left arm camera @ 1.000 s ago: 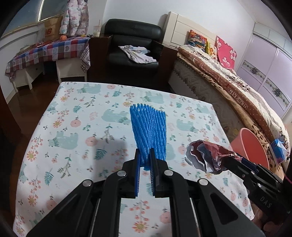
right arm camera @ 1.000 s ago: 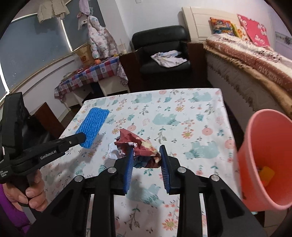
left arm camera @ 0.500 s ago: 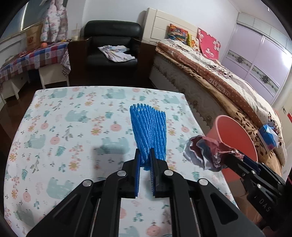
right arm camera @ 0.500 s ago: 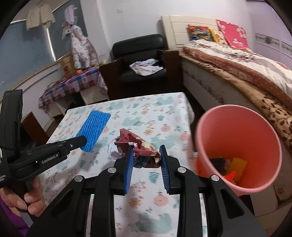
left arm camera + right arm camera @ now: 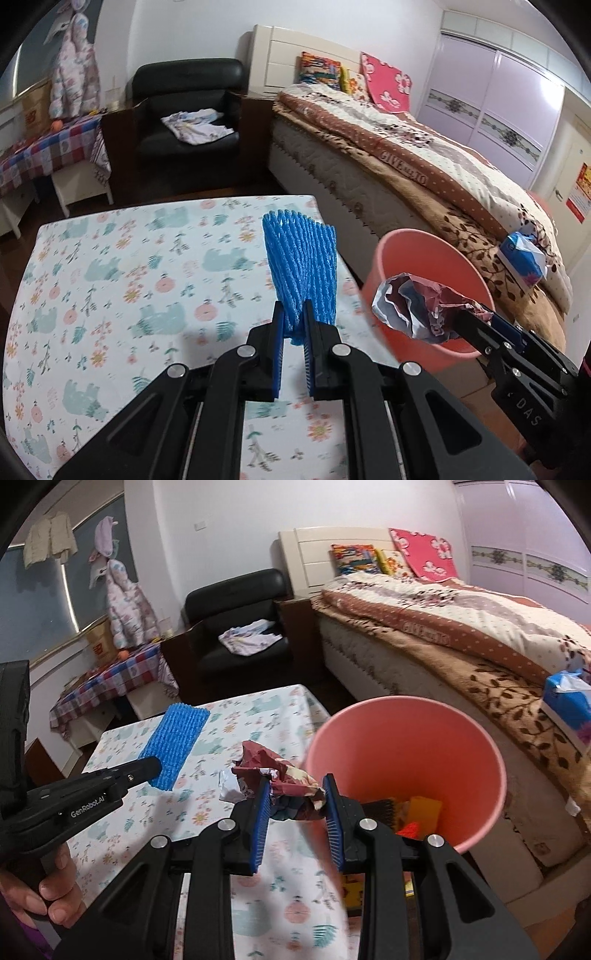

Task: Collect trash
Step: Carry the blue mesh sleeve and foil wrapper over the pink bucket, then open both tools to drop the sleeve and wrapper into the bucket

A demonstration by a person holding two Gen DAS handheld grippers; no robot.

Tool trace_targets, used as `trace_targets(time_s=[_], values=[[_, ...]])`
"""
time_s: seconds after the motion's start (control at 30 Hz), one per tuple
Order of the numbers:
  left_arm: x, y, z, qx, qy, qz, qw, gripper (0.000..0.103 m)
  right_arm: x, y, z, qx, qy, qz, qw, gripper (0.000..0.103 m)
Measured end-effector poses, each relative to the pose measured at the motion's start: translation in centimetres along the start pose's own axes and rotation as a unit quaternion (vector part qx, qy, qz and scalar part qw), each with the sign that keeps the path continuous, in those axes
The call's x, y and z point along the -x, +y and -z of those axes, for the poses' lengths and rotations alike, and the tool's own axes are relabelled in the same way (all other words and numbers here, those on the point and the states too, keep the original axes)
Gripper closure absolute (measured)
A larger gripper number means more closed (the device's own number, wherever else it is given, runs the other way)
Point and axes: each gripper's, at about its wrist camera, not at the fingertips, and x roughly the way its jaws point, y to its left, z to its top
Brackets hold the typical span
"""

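Note:
My left gripper (image 5: 293, 317) is shut on a blue foam net sleeve (image 5: 301, 266) and holds it above the right part of the flowered tablecloth (image 5: 110, 280). The sleeve also shows in the right wrist view (image 5: 173, 744). My right gripper (image 5: 297, 786) is shut on a crumpled red and silver wrapper (image 5: 280, 773), held at the near rim of the pink bin (image 5: 417, 760). In the left wrist view the wrapper (image 5: 417, 306) hangs in front of the bin (image 5: 417, 258). The bin holds several pieces of trash (image 5: 417, 812).
The bin stands off the table's right edge, between the table and a bed (image 5: 424, 155). A blue tissue pack (image 5: 522, 258) lies on the bed. A black armchair (image 5: 188, 107) and a checkered side table (image 5: 40, 147) stand beyond the table's far edge.
Both grippers have swung right with their loads. The pink bin has come much closer, and the wrapper now hangs at its rim instead of over the table.

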Motion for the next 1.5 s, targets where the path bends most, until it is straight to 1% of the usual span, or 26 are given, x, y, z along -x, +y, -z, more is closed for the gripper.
trace_targets(time_s=[0.13,0.37,0.7,1.23,1.5], values=[[-0.3,-2.0,-0.3,-0.016,-0.001,0.010,0.9998,0.094,0.6,-1.8,-0.1,-0.014,-0.009,0.021,1.000,0.074],[-1.4,-5.2,-0.7,-0.040,0.002,0.025,0.9989,0.094,1.1,-4.5,0.1,-0.036,-0.011,0.046,0.998,0.074],[-2.6,-8.7,-0.9,-0.067,0.007,0.042,0.9969,0.094,1.3,-7.0,0.2,-0.052,-0.012,0.073,0.996,0.074],[-5.7,-12.1,-0.9,-0.093,0.034,0.064,0.9930,0.094,0.6,-9.1,0.7,-0.057,0.000,0.103,0.993,0.074],[-7.1,-12.9,-0.7,-0.098,0.050,0.070,0.9915,0.094,0.1,-9.6,0.9,-0.059,0.005,0.109,0.992,0.074]])
